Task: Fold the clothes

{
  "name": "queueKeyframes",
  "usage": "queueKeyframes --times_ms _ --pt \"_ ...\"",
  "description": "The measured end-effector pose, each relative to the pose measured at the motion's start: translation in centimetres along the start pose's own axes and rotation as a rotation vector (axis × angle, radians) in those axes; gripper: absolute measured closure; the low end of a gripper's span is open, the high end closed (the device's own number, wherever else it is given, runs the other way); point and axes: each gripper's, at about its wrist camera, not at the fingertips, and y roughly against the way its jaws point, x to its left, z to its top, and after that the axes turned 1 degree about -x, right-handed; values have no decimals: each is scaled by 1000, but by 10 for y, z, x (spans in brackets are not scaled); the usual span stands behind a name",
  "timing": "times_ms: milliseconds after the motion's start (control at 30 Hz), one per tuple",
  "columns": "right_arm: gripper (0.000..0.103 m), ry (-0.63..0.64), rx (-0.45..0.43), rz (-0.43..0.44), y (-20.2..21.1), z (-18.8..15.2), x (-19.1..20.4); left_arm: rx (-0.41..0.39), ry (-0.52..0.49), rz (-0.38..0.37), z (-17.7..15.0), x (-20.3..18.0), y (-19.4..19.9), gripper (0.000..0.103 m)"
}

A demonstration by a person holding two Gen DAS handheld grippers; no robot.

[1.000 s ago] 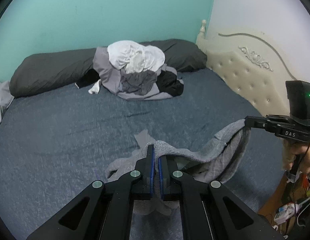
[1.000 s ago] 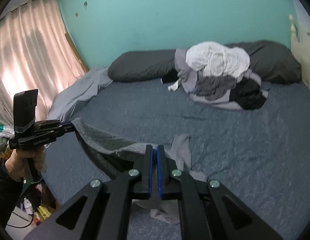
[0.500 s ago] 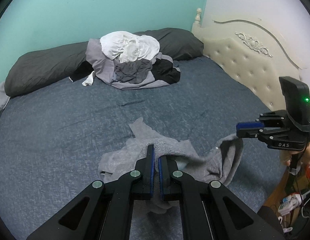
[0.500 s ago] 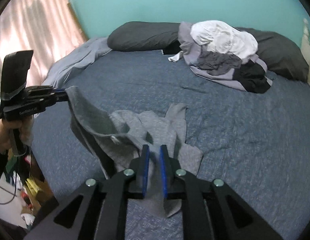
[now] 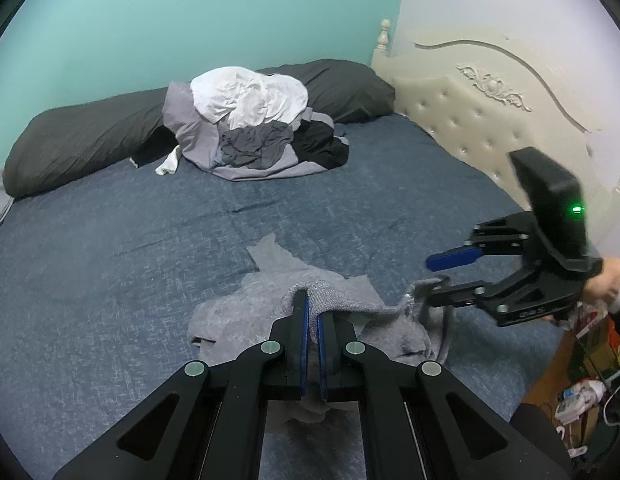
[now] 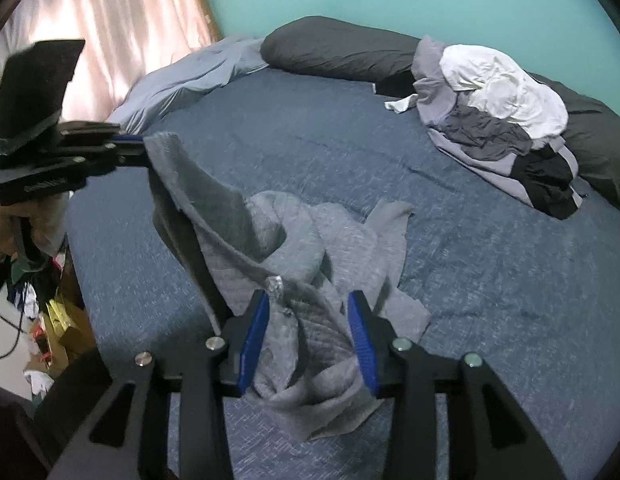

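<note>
A grey knit garment lies crumpled on the blue bed sheet. My left gripper is shut on one raised edge of it. In the right wrist view the left gripper holds that corner up at the left, and the garment slopes down from it to the sheet. My right gripper has its jaws opening. Slack cloth lies between the blue pads, which do not press on it. In the left wrist view the right gripper hovers low at the right with a fold of cloth draped on its lower finger.
A pile of white, grey and black clothes sits at the far side against dark pillows. A cream tufted headboard bounds the right. A pale blue blanket and curtain are at the left. Clutter lies beyond the bed edge.
The right gripper has come down toward the bed and opened, letting go of the garment edge, which sank onto the sheet. The left gripper keeps its grip.
</note>
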Motion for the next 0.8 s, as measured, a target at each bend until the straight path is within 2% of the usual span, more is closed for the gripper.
queueKeyframes --times_ms 300,500,533,567,667,800 --pt "61 220 61 47 -31 4 10 -11 -19 -24 -6 7 3 99" --pt "62 250 74 106 -45 5 11 -15 -21 -38 -9 5 3 99" --pt "63 254 79 122 -46 4 13 -15 -22 -39 -9 5 3 99" --pt "78 264 85 139 -48 2 15 -15 -22 -39 -9 5 3 99" --pt "94 281 89 155 -49 -2 21 -14 -14 -34 -10 7 3 99" --pt "97 238 33 116 -34 -1 22 -12 25 -18 -16 14 2 99"
